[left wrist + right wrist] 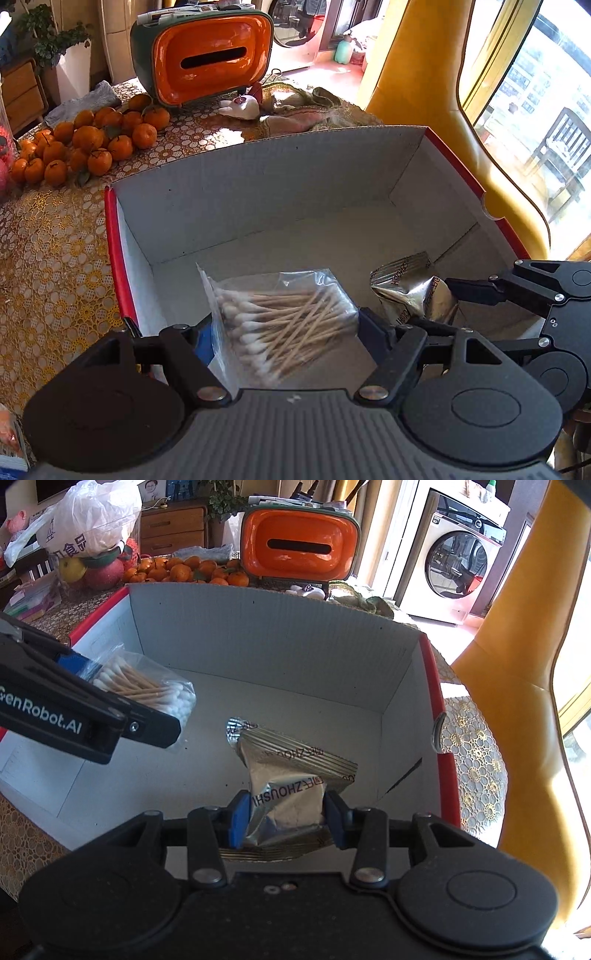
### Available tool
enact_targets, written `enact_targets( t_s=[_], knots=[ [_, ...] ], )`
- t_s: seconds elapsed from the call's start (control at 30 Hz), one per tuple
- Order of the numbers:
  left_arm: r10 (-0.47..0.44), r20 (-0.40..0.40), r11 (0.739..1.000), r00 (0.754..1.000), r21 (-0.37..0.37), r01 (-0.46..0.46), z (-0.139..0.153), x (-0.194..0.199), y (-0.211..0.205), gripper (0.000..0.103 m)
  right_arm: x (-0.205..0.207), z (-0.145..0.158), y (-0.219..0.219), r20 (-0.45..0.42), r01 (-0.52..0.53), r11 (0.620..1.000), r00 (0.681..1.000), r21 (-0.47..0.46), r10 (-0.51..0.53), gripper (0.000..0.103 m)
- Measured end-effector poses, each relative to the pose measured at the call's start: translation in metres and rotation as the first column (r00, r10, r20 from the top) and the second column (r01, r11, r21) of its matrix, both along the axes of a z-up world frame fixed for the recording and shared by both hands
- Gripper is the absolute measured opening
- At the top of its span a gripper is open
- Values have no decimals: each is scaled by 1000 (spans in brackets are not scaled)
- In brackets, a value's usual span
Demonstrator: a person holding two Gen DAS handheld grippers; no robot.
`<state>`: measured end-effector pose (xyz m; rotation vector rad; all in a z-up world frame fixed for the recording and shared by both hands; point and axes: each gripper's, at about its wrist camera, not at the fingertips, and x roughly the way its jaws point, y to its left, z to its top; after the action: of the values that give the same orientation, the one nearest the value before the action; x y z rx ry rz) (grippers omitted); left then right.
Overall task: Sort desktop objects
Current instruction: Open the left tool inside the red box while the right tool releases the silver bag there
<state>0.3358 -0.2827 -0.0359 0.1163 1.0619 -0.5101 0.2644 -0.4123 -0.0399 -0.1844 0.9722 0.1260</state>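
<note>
Both grippers over box (280,635): left (286,325) clamps swab bag (284,317), right (282,821) clamps foil packet (291,775); drop step, next open jaws

Sunlit room: yellow chair (517,664), washing machine (458,557), wooden drawers (171,528).

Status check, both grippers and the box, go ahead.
Left gripper shut on cotton swab bag, over the box. Right gripper shut on foil packet, also over it. Nothing blocking the drop.
</note>
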Motion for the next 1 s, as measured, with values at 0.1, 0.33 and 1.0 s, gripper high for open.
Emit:
enact_targets(
  t_s=[0.1,0.33,1.0],
  knots=[
    [-22,-12,1000,1000,18,23,-2,2,-6,76,4,-3,-2,-25,3,1000,1000,13,-3,42],
    [-85,-17,994,996,74,86,-6,3,-26,75,9,-6,-4,-79,-12,999,997,35,14,42],
    [-79,6,996,997,39,78,5,-8,-15,75,6,6,-5,-70,-26,998,997,51,30,56]
  ],
)
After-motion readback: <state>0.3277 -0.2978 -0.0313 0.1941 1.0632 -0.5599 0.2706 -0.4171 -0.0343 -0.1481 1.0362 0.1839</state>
